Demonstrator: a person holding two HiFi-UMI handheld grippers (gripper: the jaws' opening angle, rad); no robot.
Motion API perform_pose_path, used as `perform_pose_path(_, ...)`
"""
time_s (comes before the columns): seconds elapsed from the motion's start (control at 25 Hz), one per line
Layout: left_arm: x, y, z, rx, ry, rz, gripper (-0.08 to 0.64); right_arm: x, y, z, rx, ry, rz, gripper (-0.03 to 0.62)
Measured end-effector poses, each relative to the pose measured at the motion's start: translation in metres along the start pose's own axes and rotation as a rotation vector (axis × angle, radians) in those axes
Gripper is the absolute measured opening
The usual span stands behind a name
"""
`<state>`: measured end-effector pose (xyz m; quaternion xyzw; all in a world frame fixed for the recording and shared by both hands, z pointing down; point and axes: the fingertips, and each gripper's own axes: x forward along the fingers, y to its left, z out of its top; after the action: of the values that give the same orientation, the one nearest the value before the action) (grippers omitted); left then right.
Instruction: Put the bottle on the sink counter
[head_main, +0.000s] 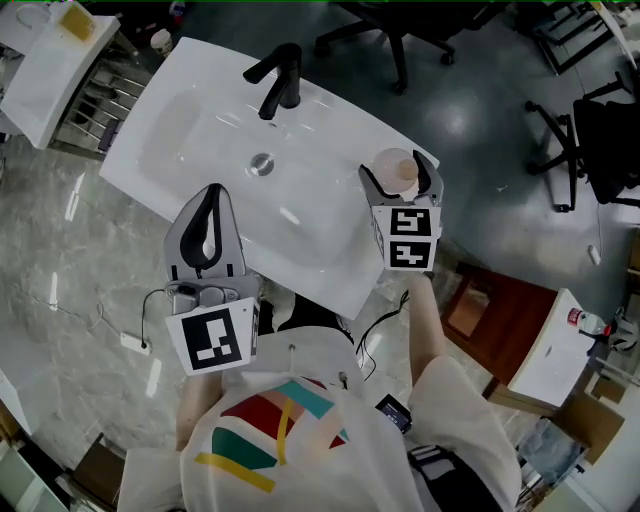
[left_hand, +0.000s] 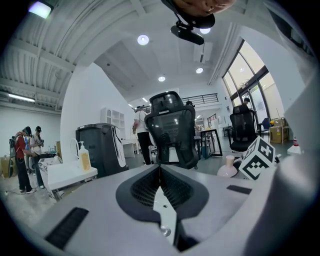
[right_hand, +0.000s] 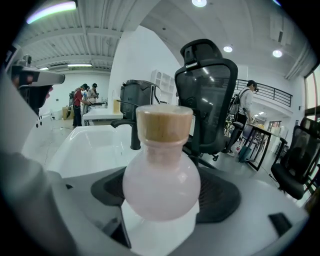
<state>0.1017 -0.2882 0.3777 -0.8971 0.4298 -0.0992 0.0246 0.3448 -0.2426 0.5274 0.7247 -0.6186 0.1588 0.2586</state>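
Bottle (head_main: 397, 172): pink, tan cap, upright at 3 o'clock of the drain (head_main: 261, 164), over the white desk (head_main: 330, 270).
Right gripper (head_main: 400, 178): your jaws clamp the bottle's round belly.
Left gripper (head_main: 212, 195): your jaws pressed together, empty, 8 o'clock of drain.

A grey marbled floor (head_main: 60, 260) spreads underfoot, with black office chairs (head_main: 605, 145) parked on a darker patch. Round ceiling lights (left_hand: 143, 39) glow above white walls (left_hand: 90, 100), and tall windows (left_hand: 247, 75) brighten one side.
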Motion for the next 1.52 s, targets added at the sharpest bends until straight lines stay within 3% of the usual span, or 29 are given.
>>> perform_pose_path(0.48, 0.019, -0.034, -0.023, -0.027, 0.05, -0.029, 0.018, 0.024, -0.021, -0.042, 0.034, 0.056, 0.005, 0.392)
perform_pose_path(0.68, 0.022, -0.045, -0.034, -0.003, 0.088, -0.046, 0.018, 0.034, -0.03, -0.055, 0.038, 0.072, 0.006, 0.392)
perform_pose_path(1.52, 0.025, -0.052, -0.034, -0.01, 0.097, -0.035, 0.018, 0.053, -0.046, -0.087, 0.111, 0.139, 0.024, 0.392)
